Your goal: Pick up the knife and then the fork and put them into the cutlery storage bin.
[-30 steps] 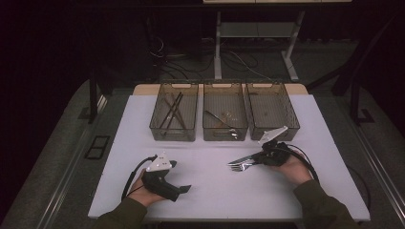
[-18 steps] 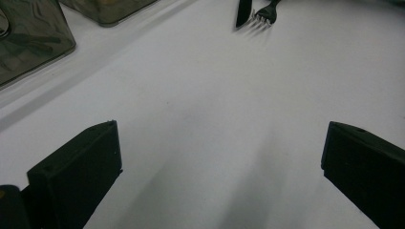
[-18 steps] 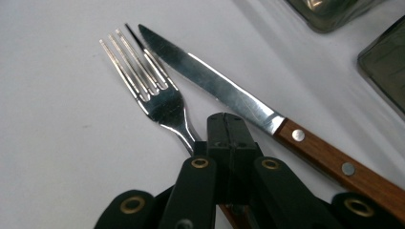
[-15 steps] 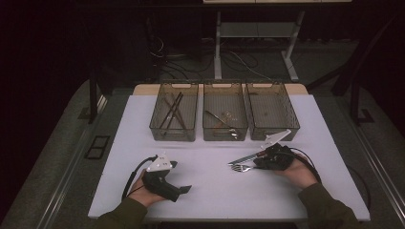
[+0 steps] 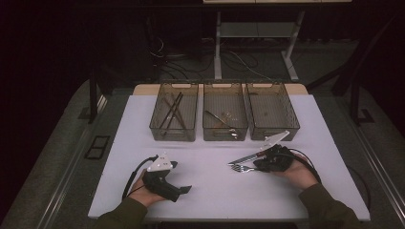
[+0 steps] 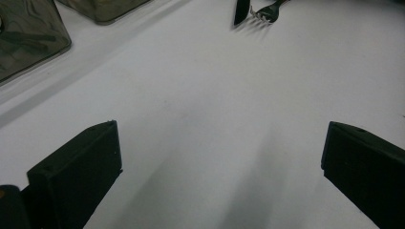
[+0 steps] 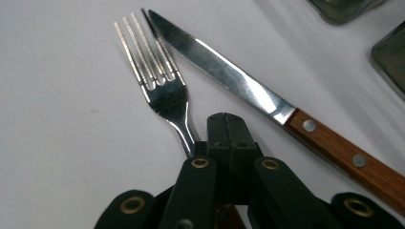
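Nearest the person, the left gripper [image 5: 184, 190] rests on the white table [image 5: 215, 191], its jaws spread wide with nothing between them; in the left gripper view only bare tabletop lies between the two black jaws.

Across the table from it, the right gripper [image 5: 258, 164] lies low on the surface, its jaws pressed together. In the right gripper view they meet beside the neck of one fork [image 7: 160, 86], and whether they actually pinch it cannot be told. One knife [image 7: 267, 107] with a wooden handle lies just beside the fork, its tip touching the tines. Both pieces rest on the table, in front of the middle bin.

Beyond the cutlery stand three smoky transparent bins in a row, taking the middle bin [image 5: 225, 117] as the marker. It holds a few metal pieces, too small to count. The bin to its left [image 5: 175, 117] holds a few long dark sticks, crossed. The bin to its right [image 5: 271, 110] shows nothing that can be made out.
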The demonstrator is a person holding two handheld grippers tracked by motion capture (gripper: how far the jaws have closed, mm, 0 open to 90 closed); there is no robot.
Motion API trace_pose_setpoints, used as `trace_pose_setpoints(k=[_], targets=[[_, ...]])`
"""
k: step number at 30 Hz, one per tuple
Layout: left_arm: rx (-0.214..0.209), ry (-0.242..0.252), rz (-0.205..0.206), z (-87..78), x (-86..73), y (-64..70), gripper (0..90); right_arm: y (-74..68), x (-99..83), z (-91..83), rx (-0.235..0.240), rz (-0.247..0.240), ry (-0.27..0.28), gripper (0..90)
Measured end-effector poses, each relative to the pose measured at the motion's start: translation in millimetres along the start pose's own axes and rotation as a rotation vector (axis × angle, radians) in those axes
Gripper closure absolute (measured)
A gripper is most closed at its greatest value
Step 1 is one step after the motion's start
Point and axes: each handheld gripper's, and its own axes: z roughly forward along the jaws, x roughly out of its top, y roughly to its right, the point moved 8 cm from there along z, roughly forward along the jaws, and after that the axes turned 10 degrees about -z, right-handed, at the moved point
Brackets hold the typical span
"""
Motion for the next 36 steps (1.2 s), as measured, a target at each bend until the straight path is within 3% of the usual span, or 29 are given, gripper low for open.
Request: trace_pose_setpoints(k=[14, 19, 22, 30, 36], targets=[[-0.008, -0.007, 0.005, 0.7, -0.6, 1.6, 0.0, -19.3, -13.0, -10.1, 0.047, -0.029, -0.025, 90.0], [-0.011, -0.003, 0.008, 0.0, -0.2, 1.7, 0.0, -17.7, -12.8, -16.8, 0.032, -0.005, 0.018, 89.7], [-0.014, -0.001, 0.01, 0.3, 0.0, 1.7, 0.0, -17.6, -11.3, -29.6, 0.026, 0.022, 0.062, 82.4], [-0.032, 0.036, 0.012, -0.4, 3.0, -0.5, 0.0, -28.8, -32.6, -45.3, 0.003, 0.035, 0.069, 63.6], [-0.042, 0.053, 0.016, 0.1, 6.4, -10.7, 0.0, -33.6, -41.6, -44.5, 0.007, 0.03, 0.073, 59.8]])
